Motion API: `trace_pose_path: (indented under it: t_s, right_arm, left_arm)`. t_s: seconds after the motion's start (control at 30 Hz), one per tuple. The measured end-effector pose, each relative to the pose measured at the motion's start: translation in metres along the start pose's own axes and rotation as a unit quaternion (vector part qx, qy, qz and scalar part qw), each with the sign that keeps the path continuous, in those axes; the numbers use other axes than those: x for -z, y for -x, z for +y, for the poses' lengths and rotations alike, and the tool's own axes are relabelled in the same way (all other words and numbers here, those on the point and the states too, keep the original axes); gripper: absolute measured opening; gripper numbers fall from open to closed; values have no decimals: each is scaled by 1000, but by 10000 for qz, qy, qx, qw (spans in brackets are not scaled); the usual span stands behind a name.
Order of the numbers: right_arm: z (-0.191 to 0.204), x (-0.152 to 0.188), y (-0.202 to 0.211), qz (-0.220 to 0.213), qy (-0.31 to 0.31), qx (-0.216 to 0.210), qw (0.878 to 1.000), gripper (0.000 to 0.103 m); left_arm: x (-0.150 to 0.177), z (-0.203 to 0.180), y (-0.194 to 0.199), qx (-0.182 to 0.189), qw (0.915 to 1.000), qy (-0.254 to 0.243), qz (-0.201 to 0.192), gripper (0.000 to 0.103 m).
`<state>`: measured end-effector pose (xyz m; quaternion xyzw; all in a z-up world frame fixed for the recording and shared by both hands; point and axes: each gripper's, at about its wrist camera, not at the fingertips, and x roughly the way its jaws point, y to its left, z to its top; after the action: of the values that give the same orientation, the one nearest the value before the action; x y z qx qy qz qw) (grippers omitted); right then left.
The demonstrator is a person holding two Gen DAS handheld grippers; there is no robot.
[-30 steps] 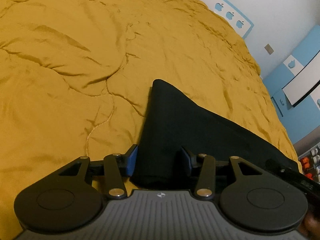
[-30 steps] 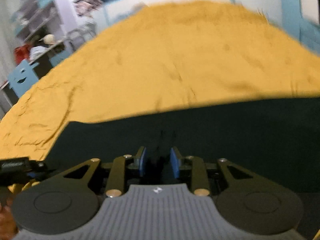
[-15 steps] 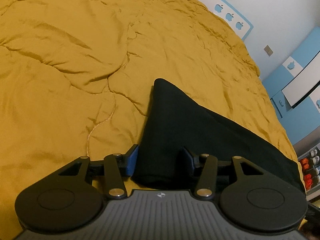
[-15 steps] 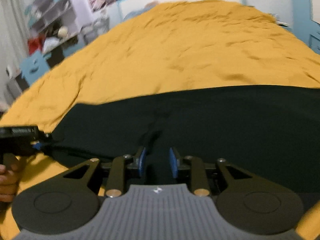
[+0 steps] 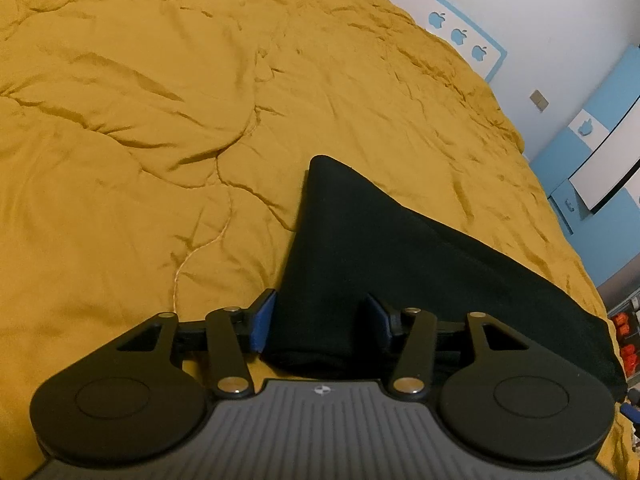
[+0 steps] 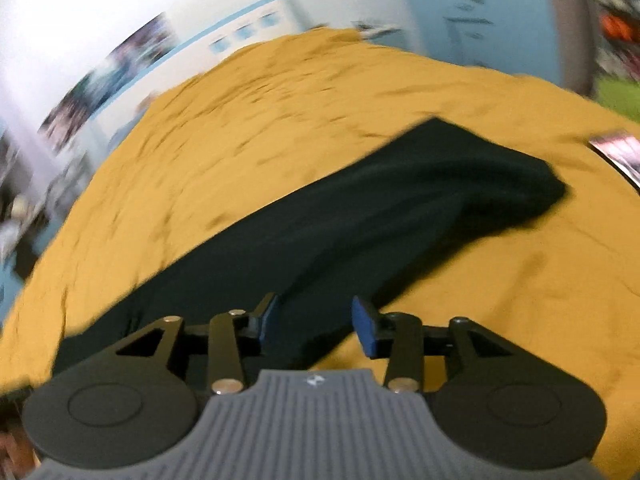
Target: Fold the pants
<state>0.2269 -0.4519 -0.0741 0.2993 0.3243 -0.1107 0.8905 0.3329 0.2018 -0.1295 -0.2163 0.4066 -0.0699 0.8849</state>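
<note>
Black pants point(image 5: 360, 248) lie folded lengthwise on a yellow bedspread point(image 5: 160, 120). In the left wrist view my left gripper point(image 5: 320, 320) is open, its blue-padded fingers on either side of one narrow end of the pants. In the right wrist view, which is blurred, the pants point(image 6: 360, 220) stretch away to the upper right. My right gripper point(image 6: 316, 320) is open over their near part, the left finger above cloth, the right finger above the bedspread point(image 6: 280, 120).
A white wall with blue apple stickers point(image 5: 460, 36) and blue cabinets point(image 5: 592, 152) border the bed's far right. A shelf with orange items point(image 5: 624, 336) stands at the right edge. A printed card point(image 6: 620, 152) lies on the bedspread at far right.
My right gripper has opened, letting go of the pants, and swung round so the pants now run to the upper right. My left gripper has stayed open around the pants end.
</note>
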Motion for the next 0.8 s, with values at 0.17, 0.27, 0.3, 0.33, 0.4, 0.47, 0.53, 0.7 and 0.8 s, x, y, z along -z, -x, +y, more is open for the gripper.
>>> trace_pose_path:
  t_s: [0.17,0.27,0.3,0.33,0.4,0.47,0.53,0.7,0.8]
  right_arm:
    - [-76,-26,5,-298,-1752,124,9840,49]
    - [-113,-34,-2,-367,-2691,26,9624,49]
    - [-120,-37,-6,-358,-2845,11,9580,49]
    - [-126,-40,-8,-358,-2933,12,9553,49]
    - [-130,-47,-16,-363,-2978,-2,9539,49]
    - [-134,-51,-21,-406,-2989,59,9534,49]
    - [-132,-52,-26,-449,-2973,127,9536,50]
    - [-115,-65,-49,-306,-2124,581,9750,27]
    - [-112,-66,-49,-376,-1849,552,9805,18]
  left_arm:
    - [2,1,1,-1,10000,18,-44,60]
    - [3,2,1,4,10000,26,-61,60]
    - [3,2,1,3,10000,25,-65,60]
    - [3,2,1,2,10000,21,-72,60]
    - [4,3,2,6,10000,18,-86,60]
    - [5,3,1,13,10000,23,-94,60]
    - [5,4,2,27,9999,37,-99,60]
    - [4,7,1,72,9999,103,-95,61]
    - [3,7,0,79,9999,132,-75,62]
